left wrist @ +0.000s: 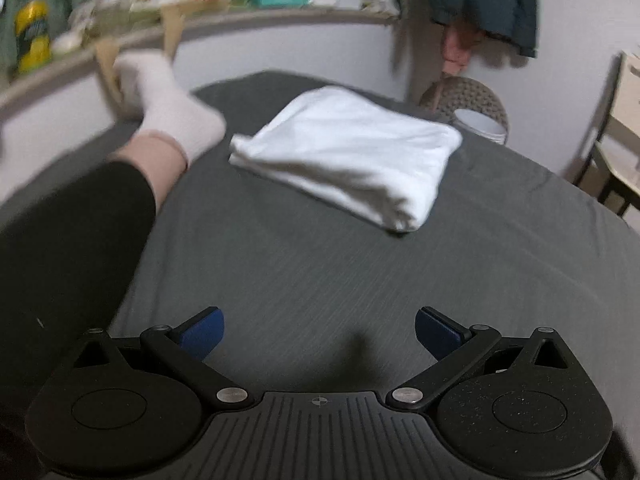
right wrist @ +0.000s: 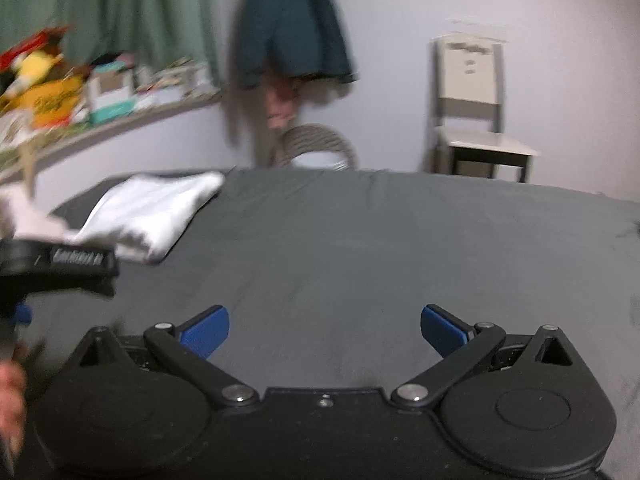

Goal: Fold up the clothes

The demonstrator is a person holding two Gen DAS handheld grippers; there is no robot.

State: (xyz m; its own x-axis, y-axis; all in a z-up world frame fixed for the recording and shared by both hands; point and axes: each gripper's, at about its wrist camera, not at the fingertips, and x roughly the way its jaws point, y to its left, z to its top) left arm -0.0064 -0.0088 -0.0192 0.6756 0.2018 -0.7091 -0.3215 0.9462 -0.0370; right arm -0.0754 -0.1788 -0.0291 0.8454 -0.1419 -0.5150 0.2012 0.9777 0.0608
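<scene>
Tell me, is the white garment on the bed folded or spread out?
Folded. The white garment lies as a compact rectangle on the grey bed, with stacked layers showing along its near edge. Neither gripper touches it.

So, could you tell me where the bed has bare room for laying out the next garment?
The dark sheet is bare between the folded white garment and the side nearest the chair, and in front of both open grippers. The side by the socked foot and leg is crowded.
</scene>
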